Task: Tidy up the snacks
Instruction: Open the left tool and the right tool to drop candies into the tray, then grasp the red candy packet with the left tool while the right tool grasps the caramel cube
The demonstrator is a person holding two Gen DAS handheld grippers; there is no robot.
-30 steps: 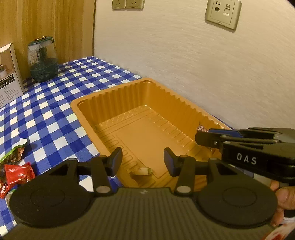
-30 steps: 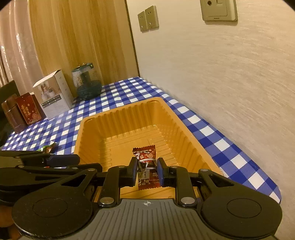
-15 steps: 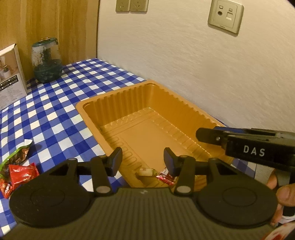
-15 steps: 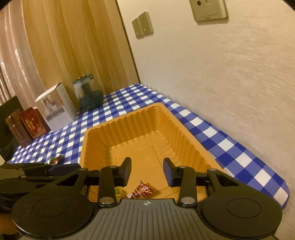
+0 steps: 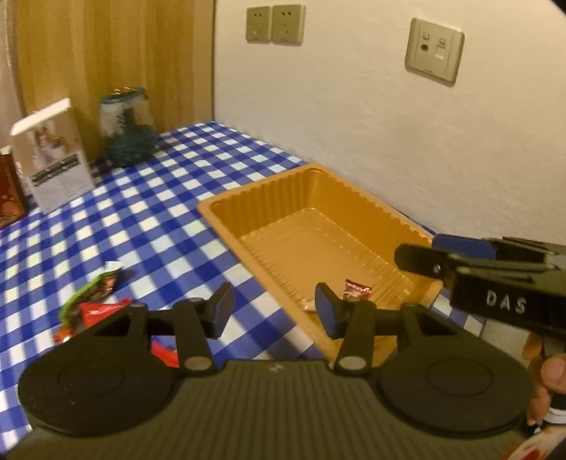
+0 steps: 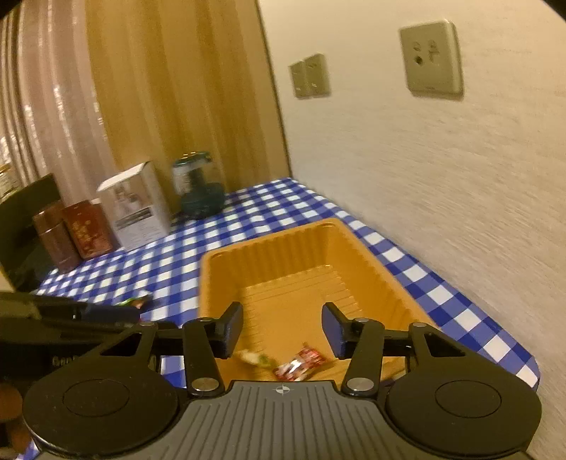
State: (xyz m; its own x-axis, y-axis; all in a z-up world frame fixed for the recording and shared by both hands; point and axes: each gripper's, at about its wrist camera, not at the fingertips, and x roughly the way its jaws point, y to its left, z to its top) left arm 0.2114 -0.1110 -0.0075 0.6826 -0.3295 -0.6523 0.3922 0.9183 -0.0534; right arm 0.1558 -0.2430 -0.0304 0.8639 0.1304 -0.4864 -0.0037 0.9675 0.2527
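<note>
Black plastic, nearest to us: the left gripper [image 5: 270, 309], jaws parted and easing wider with nothing between them, only checked cloth and the tray's near corner behind the gap. The right gripper [image 6: 281, 331], same make, jaws opening and likewise empty; we take it as having let go its load.

Item, red foil: a red-wrapped candy [image 6: 300, 364] lying on the floor of the tray at its near end, just below and beyond the right gripper. Beside it, to the left, a pale wrapped sweet [image 6: 253, 357], blurred; we cannot read its label.

Item, orange ribbed plastic: the tray [image 5: 247, 198], long axis running away from us toward the wall, most of its floor bare.

Item, loose snacks on the checked tablecloth [image 5: 148, 212]: a cluster of red packets [image 5: 95, 315] and a green-edged packet [image 5: 95, 288], left of the tray. These sit directly ahead and left of the left gripper, well apart from the right one, which has the tray between. We judge the left hand the nearer for the next pick. The green-edged packet's long axis slants up to the right.

Farther: a white carton [image 5: 49, 155], a dark green jar [image 5: 127, 131], and wall sockets [image 5: 276, 24].
</note>
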